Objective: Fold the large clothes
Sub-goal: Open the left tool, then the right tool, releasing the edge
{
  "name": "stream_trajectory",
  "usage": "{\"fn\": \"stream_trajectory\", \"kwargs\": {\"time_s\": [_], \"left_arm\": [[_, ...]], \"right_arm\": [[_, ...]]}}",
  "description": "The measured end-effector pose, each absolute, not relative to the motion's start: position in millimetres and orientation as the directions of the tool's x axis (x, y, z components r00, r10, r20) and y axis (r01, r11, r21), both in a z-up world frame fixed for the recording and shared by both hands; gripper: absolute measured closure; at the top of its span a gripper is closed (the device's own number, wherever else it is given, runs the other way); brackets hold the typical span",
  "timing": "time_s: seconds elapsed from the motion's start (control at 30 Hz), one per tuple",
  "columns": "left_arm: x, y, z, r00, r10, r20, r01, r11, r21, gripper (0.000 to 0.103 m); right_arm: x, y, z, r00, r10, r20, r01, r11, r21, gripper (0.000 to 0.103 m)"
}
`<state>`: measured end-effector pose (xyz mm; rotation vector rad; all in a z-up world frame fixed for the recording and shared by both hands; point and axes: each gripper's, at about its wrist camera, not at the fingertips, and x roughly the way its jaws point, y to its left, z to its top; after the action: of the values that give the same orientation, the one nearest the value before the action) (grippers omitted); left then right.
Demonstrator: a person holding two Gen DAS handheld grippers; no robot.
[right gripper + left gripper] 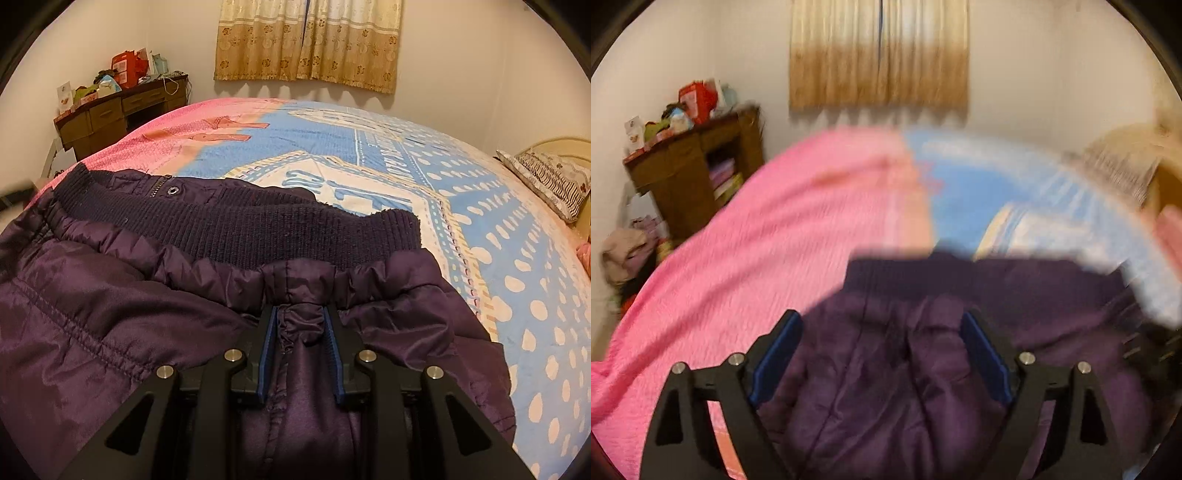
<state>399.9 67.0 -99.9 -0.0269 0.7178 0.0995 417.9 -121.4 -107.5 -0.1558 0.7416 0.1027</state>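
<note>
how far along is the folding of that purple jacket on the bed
Done: the purple jacket lies on the bed, seemingly doubled over, its ribbed hem on top. In hand: the right gripper pinches a fold of the shell just below the hem; the left gripper stands wide open above the fabric, gripping nothing. Left: the jacket looks bulky and rumpled, so further folds and smoothing likely remain.

Both wrist cameras look down, close over the purple jacket [110, 295], toward the curtain [306, 40] — the left view seemingly motion-blurred.
</note>
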Motion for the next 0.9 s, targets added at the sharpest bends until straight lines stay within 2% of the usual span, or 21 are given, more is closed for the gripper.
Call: {"fn": "stream_trajectory", "kwargs": {"time_s": [0.1,0.2,0.23,0.3,0.37,0.43,0.6,0.9], "left_arm": [[405,63,-122,0.73,0.136,-0.669,-0.142,0.989,0.047,0.007],[402,56,-125,0.743,0.187,-0.643,-0.166,0.982,0.094,0.004],[402,57,-126,0.742,0.183,-0.645,-0.168,0.982,0.086,0.004],[400,62,-128,0.742,0.162,-0.651,-0.169,0.984,0.052,0.002],[400,70,-131,0.735,0.131,-0.665,-0.174,0.985,0.001,0.0],[401,79,-132,0.734,0.111,-0.67,-0.175,0.984,-0.028,0.0],[398,88,-139,0.728,0.041,-0.685,-0.168,0.979,-0.12,0.0],[399,88,-143,0.724,0.02,-0.69,-0.17,0.974,-0.15,0.0]], "right_arm": [[410,-120,-86,0.706,-0.023,-0.707,-0.084,0.99,-0.115,0.064],[388,-108,-48,0.792,-0.038,-0.609,0.001,0.998,-0.061,0.052],[384,-100,-40,0.81,-0.016,-0.586,-0.002,1.0,-0.031,0.04],[385,-78,-35,0.816,0.067,-0.574,-0.054,0.998,0.039,0.026],[397,-55,-49,0.789,0.074,-0.61,-0.082,0.997,0.014,0.026],[408,-39,-75,0.78,0.008,-0.626,-0.072,0.994,-0.077,0.026],[414,-49,-102,0.786,0.045,-0.616,-0.068,0.998,-0.014,0.024],[420,-52,-112,0.777,0.085,-0.624,-0.084,0.996,0.032,0.022]]}}
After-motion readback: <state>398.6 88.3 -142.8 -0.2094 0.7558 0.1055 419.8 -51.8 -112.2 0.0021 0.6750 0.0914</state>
